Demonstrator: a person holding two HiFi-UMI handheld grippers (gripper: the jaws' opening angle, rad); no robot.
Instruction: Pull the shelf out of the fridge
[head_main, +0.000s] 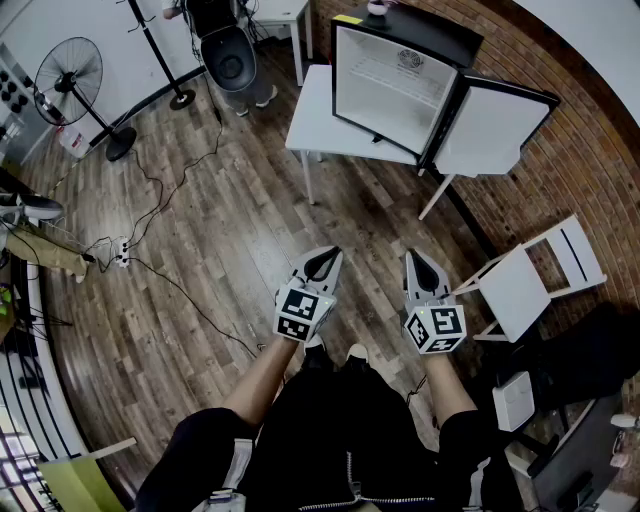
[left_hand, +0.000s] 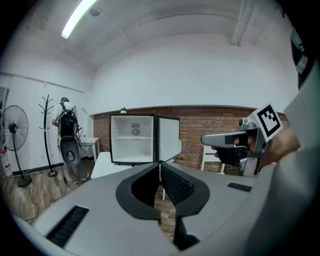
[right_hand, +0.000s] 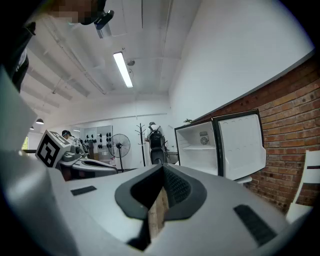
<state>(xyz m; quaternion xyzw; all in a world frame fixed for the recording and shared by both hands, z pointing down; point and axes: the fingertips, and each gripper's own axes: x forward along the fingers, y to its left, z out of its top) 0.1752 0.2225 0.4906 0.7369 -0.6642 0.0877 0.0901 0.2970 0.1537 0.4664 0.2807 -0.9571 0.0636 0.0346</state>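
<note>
A small black fridge (head_main: 395, 85) stands on a white table (head_main: 318, 125) at the far side of the room, its door (head_main: 490, 130) swung open to the right. In the left gripper view its white inside shows one shelf (left_hand: 132, 138) across the middle; the right gripper view shows the same shelf (right_hand: 200, 148). My left gripper (head_main: 322, 262) and right gripper (head_main: 420, 265) are held side by side over the wooden floor, well short of the table. Both are shut with nothing between the jaws, pointing towards the fridge.
A white folding chair (head_main: 530, 275) stands to my right by the brick wall (head_main: 590, 150). A pedestal fan (head_main: 70, 75), a coat stand (head_main: 165, 60) and a person with a backpack (head_main: 225, 50) are at the far left. Cables (head_main: 150, 250) trail over the floor on the left.
</note>
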